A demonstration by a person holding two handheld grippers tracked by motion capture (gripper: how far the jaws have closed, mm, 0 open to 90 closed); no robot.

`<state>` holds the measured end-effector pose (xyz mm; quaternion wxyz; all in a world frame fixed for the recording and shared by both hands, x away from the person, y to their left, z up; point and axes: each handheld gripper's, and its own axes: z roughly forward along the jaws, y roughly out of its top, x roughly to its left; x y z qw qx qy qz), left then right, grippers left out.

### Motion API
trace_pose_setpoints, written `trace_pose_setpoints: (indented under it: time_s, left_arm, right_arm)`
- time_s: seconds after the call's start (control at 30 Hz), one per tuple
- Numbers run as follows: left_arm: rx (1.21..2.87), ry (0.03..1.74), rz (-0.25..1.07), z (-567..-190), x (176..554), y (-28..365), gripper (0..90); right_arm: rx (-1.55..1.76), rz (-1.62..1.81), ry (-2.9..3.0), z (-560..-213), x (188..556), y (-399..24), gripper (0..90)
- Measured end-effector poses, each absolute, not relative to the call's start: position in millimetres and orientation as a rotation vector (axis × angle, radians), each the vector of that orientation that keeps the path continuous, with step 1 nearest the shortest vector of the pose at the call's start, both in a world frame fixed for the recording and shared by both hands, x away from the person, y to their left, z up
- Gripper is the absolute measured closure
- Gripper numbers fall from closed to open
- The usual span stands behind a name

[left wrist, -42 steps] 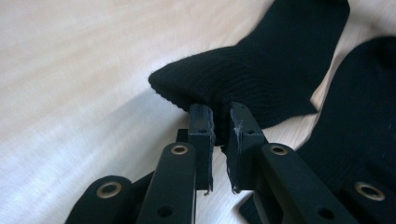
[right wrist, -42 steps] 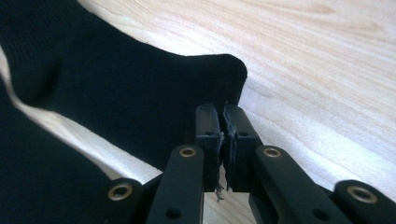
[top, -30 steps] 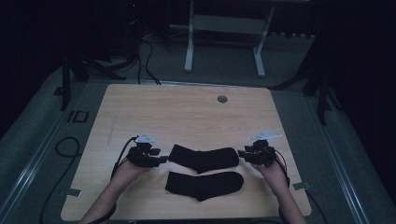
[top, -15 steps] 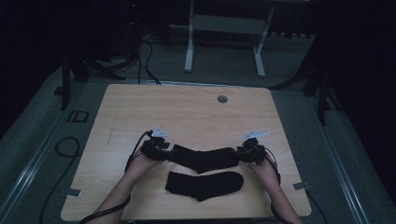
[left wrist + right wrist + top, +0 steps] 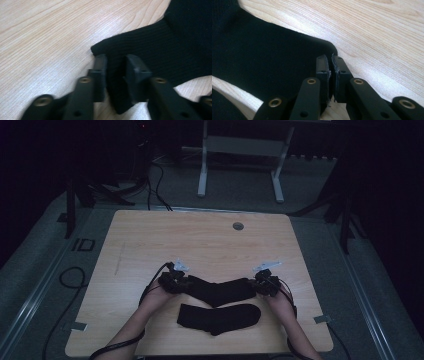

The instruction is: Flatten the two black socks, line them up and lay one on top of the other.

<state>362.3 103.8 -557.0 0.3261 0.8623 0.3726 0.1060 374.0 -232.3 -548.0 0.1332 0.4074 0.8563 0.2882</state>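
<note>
Both socks are plain black: the far sock (image 5: 220, 290), held between the two grippers, shows a fine ribbed knit in the left gripper view, while the near sock (image 5: 220, 317) lies just on the person's side of them. Left gripper (image 5: 176, 281) and right gripper (image 5: 264, 282) are black, each topped by a pale grey plate; brass-coloured rivets dot the jaw arms. Table (image 5: 200, 240) beneath them is light wood with streaky tan grain and one small grey round insert (image 5: 238, 226) beyond the grippers. Surrounding floor (image 5: 35, 270) reads dull grey-green.
</note>
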Motion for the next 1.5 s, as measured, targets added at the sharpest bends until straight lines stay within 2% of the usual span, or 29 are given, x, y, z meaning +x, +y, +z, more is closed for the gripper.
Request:
trace_pose_setpoints:
  time_s: [0.07,0.17,0.3,0.53,0.7,0.93,1.13,1.27,1.5]
  left_arm:
    - [2.254,0.983,0.284,-556,361,102,81.5]
    - [2.23,0.991,0.292,-554,359,103,84.5]
    - [2.161,1.0,0.294,-539,356,111,85.2]
    - [2.09,0.975,0.303,-503,344,131,85.2]
    - [2.092,0.924,0.299,-483,323,136,85.2]
    - [2.082,0.894,0.277,-470,289,136,85.2]
    - [2.084,0.889,0.206,-481,262,130,85.1]
    - [2.109,0.904,0.214,-497,252,125,85.1]
    - [2.174,0.941,0.181,-532,256,116,84.9]
  right_arm:
    - [1.174,0.835,2.485,-548,374,-232,85.4]
    - [1.167,0.837,2.475,-546,373,-230,86.2]
    - [1.152,0.897,2.46,-534,371,-231,86.3]
    - [1.093,1.035,2.409,-492,360,-233,86.3]
    - [1.028,1.081,2.405,-469,342,-235,86.3]
    - [0.989,1.109,2.415,-459,310,-245,86.2]
    - [0.999,1.125,2.436,-461,283,-255,86.1]
    - [1.035,1.102,2.473,-477,272,-257,86.1]
    - [1.092,0.987,2.534,-514,278,-255,86.1]
